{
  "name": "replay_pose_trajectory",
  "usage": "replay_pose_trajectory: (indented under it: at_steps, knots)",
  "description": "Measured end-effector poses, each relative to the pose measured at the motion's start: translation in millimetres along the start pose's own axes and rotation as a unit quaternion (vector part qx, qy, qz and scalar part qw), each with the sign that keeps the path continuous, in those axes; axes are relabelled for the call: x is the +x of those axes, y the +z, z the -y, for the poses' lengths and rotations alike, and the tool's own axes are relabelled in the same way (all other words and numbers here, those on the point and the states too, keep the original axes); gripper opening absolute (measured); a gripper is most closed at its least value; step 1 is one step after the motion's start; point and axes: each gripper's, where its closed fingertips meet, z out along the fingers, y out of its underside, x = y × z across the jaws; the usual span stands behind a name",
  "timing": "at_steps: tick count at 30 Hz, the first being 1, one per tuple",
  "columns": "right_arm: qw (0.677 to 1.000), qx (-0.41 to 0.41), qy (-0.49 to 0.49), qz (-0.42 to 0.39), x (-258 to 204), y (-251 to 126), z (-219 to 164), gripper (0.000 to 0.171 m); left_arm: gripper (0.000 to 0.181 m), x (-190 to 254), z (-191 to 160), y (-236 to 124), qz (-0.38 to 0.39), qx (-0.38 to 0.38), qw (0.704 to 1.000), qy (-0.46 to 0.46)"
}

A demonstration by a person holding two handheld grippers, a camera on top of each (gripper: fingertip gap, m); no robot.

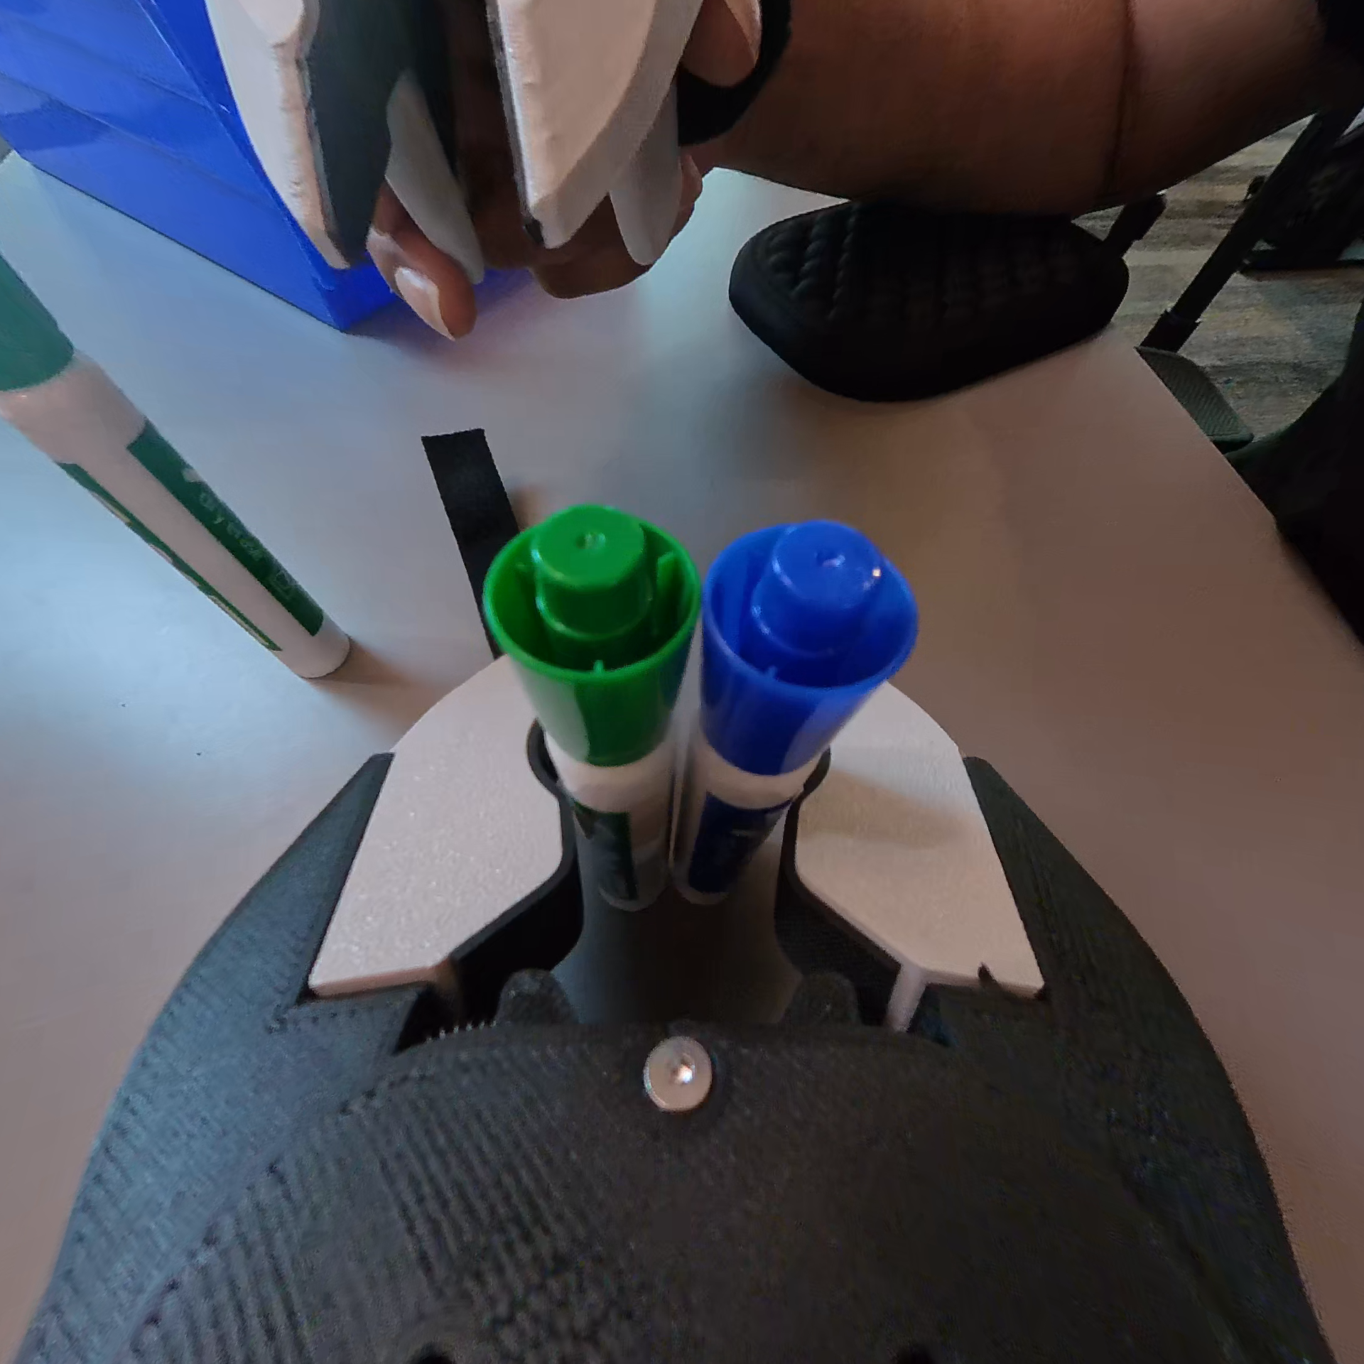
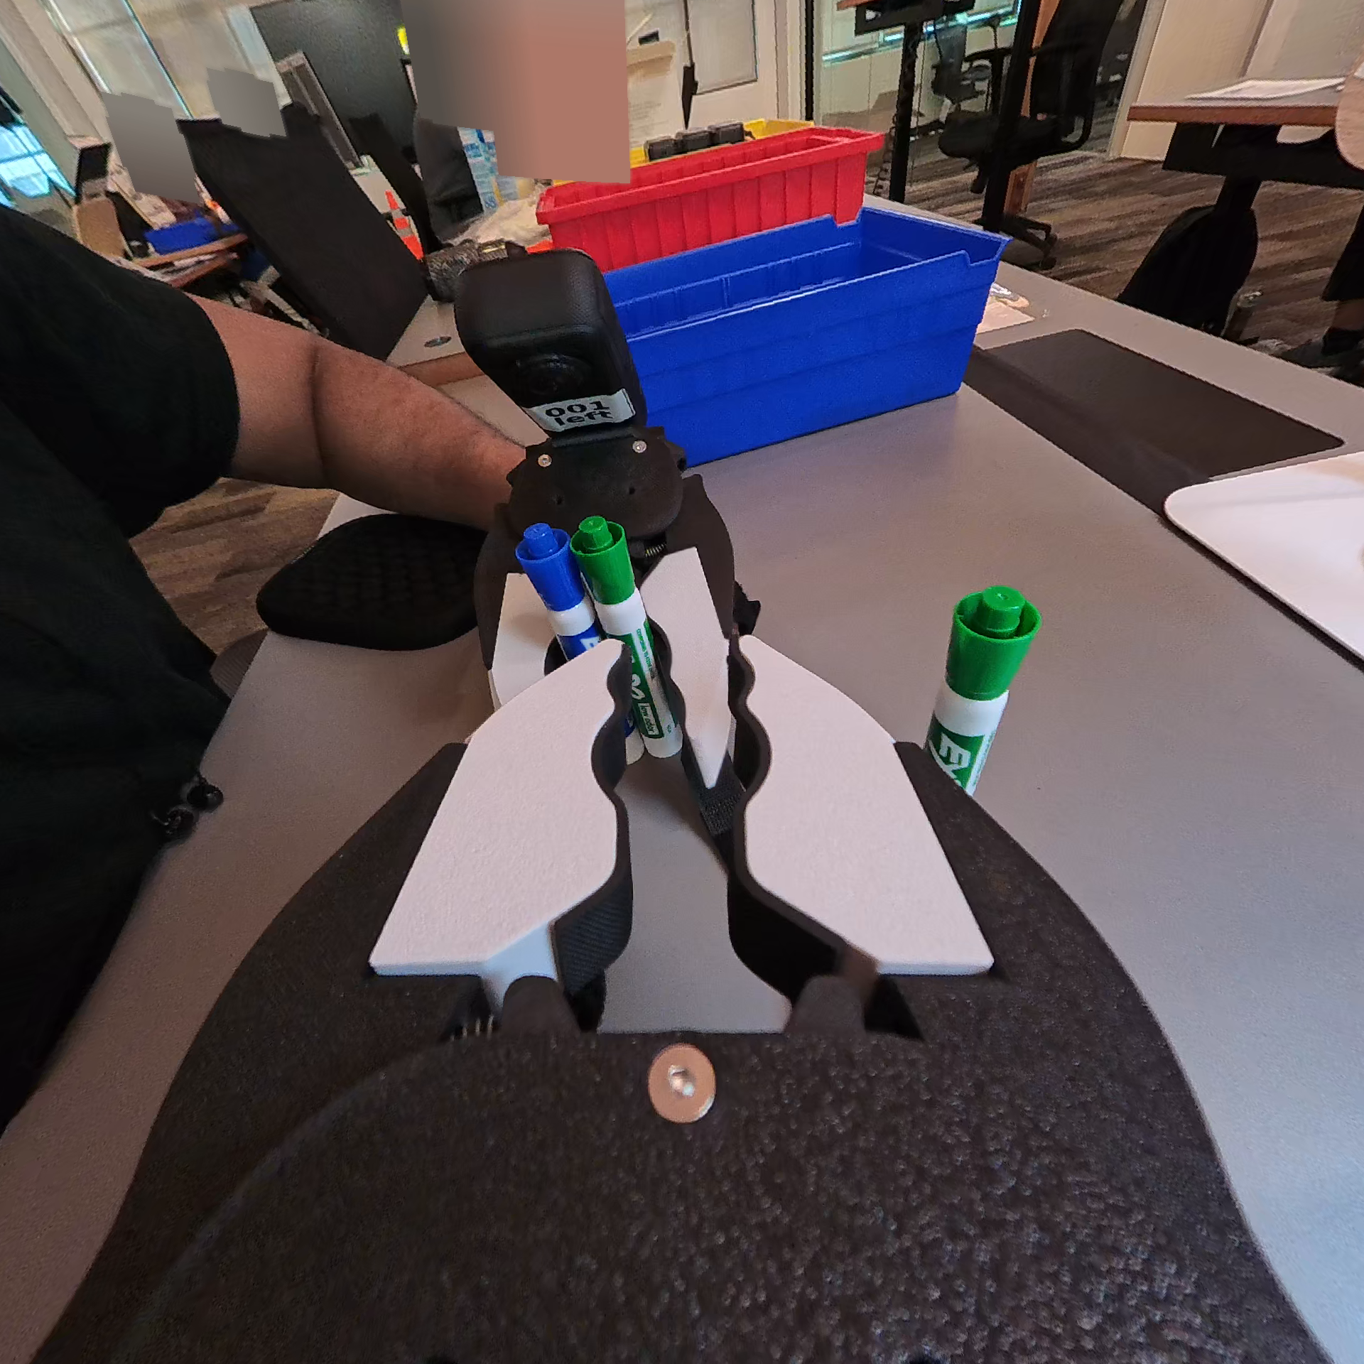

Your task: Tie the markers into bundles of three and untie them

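Between the fingers of our left claw (image 1: 683, 804) we hold two dry-erase markers upright, caps up: a green marker (image 1: 590, 635) and a blue marker (image 1: 804, 649), side by side and touching. We judge they are pinched together so that a strap can be wound round them. A black hook-and-loop strap (image 1: 469, 502) lies flat on the grey worktop (image 1: 959, 590) just behind the pair, one end running under them.

Our right claw (image 2: 675, 745) stands narrowly parted and holds nothing; in its own view the strap (image 2: 720, 804) sits between the fingertips, so we judge it is lined up to take the strap end. Whether it touches the strap we cannot tell.

A third marker, green-capped (image 2: 982, 679), stands upright on the worktop, well apart to the right, not yet in the bundle.

Containers: a blue bin (image 2: 797, 347) behind the left claw, its visible interior empty; a red bin (image 2: 708, 192) behind it, contents hidden.
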Motion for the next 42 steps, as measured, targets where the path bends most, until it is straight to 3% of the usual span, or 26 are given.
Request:
replay_pose_trajectory:
  at_steps: [22, 33, 37, 42]
  knots:
    - [1.0, -0.008, 0.001, 0.006, -3, 4, -5, 0.024, 0.041, -4, 1, -1, 0.018, 0.005, 1.0, -0.004]
    - [0.999, -0.038, -0.013, 0.007, -6, 8, -16, 0.025, 0.04, -5, 1, 0, 0.029, 0.0, 1.0, -0.001]
    - [0.998, -0.038, -0.044, 0.001, -10, 9, -12, 0.03, 0.04, -11, -4, -5, 0.053, -0.047, 0.997, 0.021]
    - [0.985, -0.044, -0.164, -0.04, -21, 15, -4, 0.035, 0.04, -19, -13, -20, 0.073, -0.152, 0.985, 0.044]
